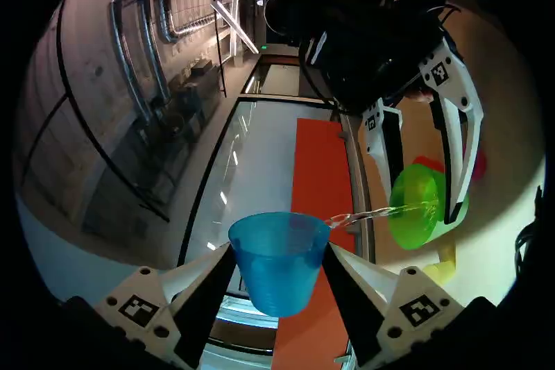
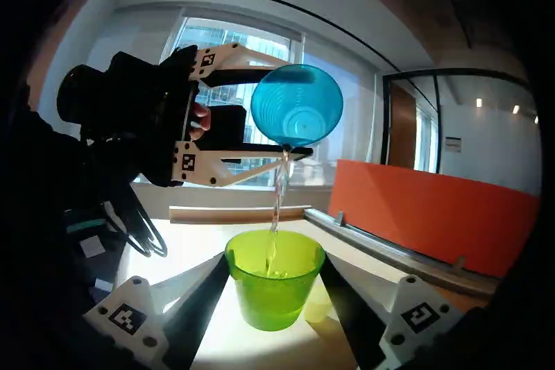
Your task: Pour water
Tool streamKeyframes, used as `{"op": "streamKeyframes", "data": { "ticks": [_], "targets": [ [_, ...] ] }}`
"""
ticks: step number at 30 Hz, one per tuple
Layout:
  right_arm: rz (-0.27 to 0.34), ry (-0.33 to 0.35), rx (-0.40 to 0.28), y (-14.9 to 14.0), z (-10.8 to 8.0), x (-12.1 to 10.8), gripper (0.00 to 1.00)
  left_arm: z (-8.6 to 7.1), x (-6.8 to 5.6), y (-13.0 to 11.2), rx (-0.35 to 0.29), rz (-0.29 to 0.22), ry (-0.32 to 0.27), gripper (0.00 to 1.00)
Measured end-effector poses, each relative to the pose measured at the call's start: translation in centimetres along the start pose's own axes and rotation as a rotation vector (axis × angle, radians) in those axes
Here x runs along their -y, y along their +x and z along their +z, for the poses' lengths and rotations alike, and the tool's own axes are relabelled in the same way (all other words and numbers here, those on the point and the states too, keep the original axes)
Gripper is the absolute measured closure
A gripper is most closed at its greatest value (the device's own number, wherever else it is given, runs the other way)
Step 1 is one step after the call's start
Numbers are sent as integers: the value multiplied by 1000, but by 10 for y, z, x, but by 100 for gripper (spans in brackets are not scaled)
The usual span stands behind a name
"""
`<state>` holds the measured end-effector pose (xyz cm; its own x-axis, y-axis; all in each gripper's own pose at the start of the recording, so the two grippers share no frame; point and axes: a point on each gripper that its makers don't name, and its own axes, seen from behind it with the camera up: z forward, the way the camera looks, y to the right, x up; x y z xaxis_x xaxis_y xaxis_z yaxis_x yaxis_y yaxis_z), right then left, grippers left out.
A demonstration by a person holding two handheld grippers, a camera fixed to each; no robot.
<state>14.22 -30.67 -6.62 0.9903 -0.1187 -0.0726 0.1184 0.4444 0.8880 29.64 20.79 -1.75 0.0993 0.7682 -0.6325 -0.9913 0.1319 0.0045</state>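
Pour in progress. My left gripper (image 1: 281, 257) has both fingers pressed on the sides of the blue plastic cup (image 1: 279, 269), which sits between the fingertips, tipped over with its mouth turned toward my other hand. My right gripper (image 2: 274, 264) is clamped the same way on the green plastic cup (image 2: 274, 290), held upright between its fingertips, just above the pale tabletop (image 2: 198, 238). In the right gripper view the blue cup hangs above and slightly beyond my right jaws, lip down. A thin stream of water (image 2: 279, 189) falls from that lip into the open mouth of the green cup and lands inside the rim, with no splash or spill that I can see. Level in the green cup: low, near the bottom as far as the tinted wall lets me judge. Looking into the blue cup, I can see most of the inner wall and base, so I judge little water is left; the exact amount is not readable. Done: both cups gripped, blue cup raised and tilted, flow established. Left: drain the remainder, bring the blue cup upright, set both cups down. An orange partition (image 2: 430, 210) stands beyond my right jaws, well apart from the cups.
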Motion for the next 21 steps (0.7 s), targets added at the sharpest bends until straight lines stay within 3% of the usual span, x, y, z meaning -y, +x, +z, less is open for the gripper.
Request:
{"op": "streamKeyframes", "data": {
  "ticks": [8,21],
  "targets": [
    [-1,0,-1,1,0,0,9,0,4,1,-3,36,11,16],
    [0,-3,-5,2,-2,-2,9,0,-3,4,-2,99,8,16]
  ]
}}
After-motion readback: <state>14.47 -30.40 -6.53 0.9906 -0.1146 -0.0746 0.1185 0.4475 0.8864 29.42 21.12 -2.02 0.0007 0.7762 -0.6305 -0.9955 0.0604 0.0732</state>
